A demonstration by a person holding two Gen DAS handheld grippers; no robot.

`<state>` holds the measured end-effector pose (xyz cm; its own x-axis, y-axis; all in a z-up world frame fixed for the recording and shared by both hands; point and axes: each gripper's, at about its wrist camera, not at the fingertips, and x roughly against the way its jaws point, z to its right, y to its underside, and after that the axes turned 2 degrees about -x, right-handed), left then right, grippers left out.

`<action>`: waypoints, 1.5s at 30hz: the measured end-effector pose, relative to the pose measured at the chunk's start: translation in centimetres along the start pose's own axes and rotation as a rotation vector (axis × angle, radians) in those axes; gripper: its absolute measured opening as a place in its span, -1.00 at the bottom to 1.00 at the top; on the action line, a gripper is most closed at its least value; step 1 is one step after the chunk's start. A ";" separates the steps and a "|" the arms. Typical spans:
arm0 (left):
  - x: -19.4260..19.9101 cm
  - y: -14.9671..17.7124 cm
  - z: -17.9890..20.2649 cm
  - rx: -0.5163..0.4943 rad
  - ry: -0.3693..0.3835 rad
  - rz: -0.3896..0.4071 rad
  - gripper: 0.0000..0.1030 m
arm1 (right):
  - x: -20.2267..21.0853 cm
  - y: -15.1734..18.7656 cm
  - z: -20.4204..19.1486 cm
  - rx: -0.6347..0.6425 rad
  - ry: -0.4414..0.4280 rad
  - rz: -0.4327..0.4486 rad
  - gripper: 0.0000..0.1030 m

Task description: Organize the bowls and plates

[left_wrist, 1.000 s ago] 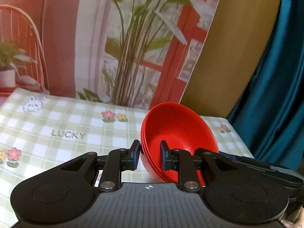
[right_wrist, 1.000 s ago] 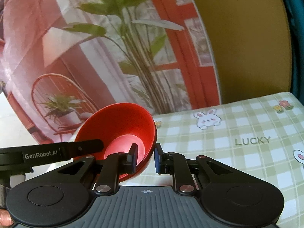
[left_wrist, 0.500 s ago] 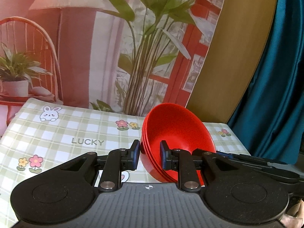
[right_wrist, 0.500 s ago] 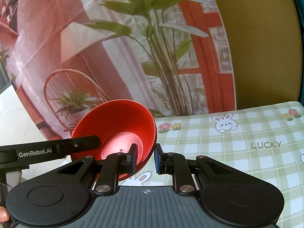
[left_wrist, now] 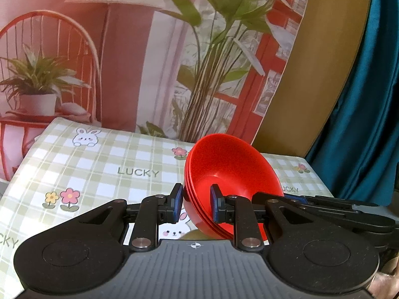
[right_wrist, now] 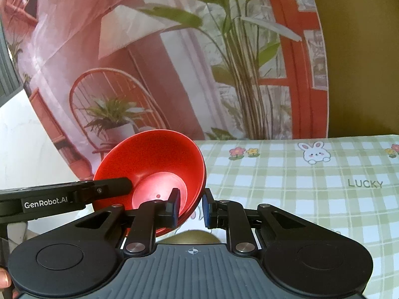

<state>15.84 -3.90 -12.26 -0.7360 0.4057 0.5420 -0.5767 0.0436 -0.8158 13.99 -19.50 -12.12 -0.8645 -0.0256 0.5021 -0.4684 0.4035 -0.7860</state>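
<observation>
2 wrist cameras look forward and slightly down over their grippers, close on the shared stack of red bowls [left_wrist: 232,174] [right_wrist: 152,164] above the checked tablecloth [left_wrist: 99,169] [right_wrist: 299,186].

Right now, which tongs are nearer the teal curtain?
Right. The right tongs grip the bowls on the rim facing the curtain; the left tongs grip the opposite rim, farther from it.

Stack of red bowls [left_wrist: 232,174], rim pinched in left gripper [left_wrist: 195,205], above checked tablecloth [left_wrist: 99,169].
</observation>
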 end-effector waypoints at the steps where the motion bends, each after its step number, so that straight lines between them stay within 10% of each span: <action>1: 0.1 0.2 -0.1 0.004 0.000 -0.002 -0.55 | -0.1 0.2 -0.2 -0.001 0.000 -0.005 -0.67; 45: -3.1 6.9 -1.0 0.008 0.015 -0.190 -0.54 | -2.9 5.2 1.6 -0.046 0.064 -0.175 -0.67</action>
<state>14.49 -3.88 -19.74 -0.6086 0.4043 0.6828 -0.7073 0.1137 -0.6977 13.81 -18.80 -18.23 -0.7565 -0.0416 0.6527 -0.6005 0.4394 -0.6680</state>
